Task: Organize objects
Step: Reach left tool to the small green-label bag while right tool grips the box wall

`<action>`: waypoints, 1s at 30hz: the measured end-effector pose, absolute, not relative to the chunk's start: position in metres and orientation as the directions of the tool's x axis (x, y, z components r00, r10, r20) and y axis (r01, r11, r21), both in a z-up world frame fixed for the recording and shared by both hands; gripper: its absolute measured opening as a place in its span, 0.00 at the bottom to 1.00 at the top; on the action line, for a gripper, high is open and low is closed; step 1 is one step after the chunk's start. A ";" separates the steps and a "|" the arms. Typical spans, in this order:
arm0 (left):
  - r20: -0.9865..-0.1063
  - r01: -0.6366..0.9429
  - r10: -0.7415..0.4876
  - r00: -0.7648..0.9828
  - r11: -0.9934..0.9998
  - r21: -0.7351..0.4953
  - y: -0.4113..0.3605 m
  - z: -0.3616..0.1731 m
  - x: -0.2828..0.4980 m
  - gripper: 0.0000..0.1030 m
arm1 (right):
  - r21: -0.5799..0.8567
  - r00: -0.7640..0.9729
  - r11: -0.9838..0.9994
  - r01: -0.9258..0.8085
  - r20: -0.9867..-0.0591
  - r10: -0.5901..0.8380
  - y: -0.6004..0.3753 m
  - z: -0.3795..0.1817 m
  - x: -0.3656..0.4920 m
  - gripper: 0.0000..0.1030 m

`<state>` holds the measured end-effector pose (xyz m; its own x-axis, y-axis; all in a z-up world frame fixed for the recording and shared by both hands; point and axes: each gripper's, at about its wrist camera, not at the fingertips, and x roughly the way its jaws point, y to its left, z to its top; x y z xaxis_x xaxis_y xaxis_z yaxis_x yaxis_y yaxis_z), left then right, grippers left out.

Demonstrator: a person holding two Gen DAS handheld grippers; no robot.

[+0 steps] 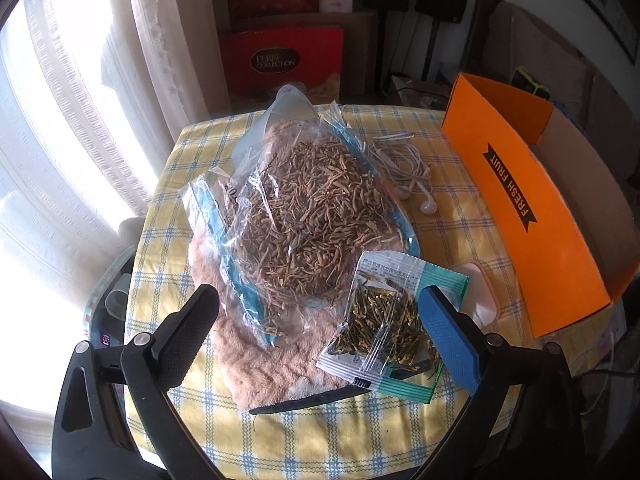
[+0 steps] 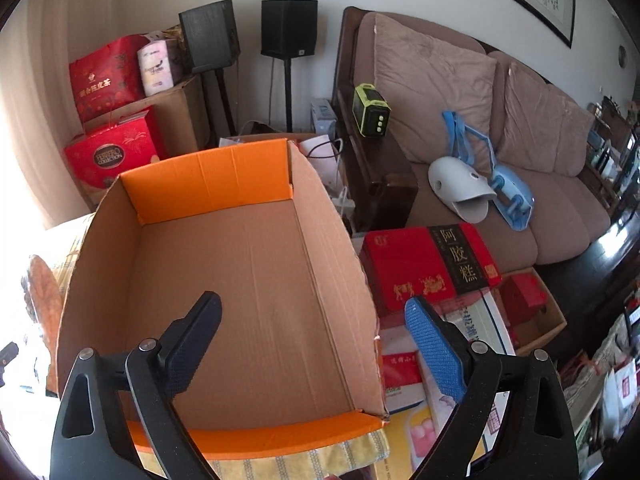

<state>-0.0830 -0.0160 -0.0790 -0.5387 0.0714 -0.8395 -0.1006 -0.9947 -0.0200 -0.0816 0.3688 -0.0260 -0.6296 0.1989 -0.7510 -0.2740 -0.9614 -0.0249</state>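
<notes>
In the left wrist view a large clear bag of dried brown strips [image 1: 308,216] lies on a tan plush cloth [image 1: 256,344] on the checked table. A small packet of dark dried buds [image 1: 384,320] lies at its near right end. White earphones [image 1: 408,176] lie behind. A black flat tool [image 1: 308,398] lies under the packet's near edge. My left gripper [image 1: 320,312] is open above the bag's near end, holding nothing. The orange cardboard box [image 1: 520,216] stands at the right. In the right wrist view my right gripper [image 2: 312,324] is open and empty over the box's bare floor [image 2: 248,280].
A small white object [image 1: 482,292] sits between the packet and the box. Red gift boxes [image 1: 280,60] and speakers [image 2: 288,28] stand behind the table. A sofa [image 2: 480,140] and stacked red boxes [image 2: 432,264] lie right of the box. Curtains hang at the left.
</notes>
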 end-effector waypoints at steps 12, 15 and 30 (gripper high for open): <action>-0.872 -0.156 0.149 -0.467 -0.984 -0.085 -0.002 -0.100 -0.086 0.90 | -0.044 -0.520 -0.960 -0.277 -0.833 0.188 0.399 -0.064 -0.075 0.51; -0.881 -0.152 0.142 -0.450 -0.985 -0.082 0.001 -0.106 -0.089 0.85 | -0.019 -0.499 -0.965 -0.263 -0.853 0.153 0.401 -0.075 -0.077 0.25; -0.873 -0.190 0.223 -0.433 -0.970 -0.154 -0.001 -0.105 -0.090 0.31 | -0.040 -0.517 -0.987 -0.158 -0.848 0.117 0.378 -0.080 -0.076 0.13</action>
<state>-0.0904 -0.0012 -0.1049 -0.4332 0.2232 -0.8732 -0.1901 -0.9697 -0.1535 -0.0762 0.3785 -0.0798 -0.5166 0.1167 -0.8482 -0.1577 -0.9867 -0.0397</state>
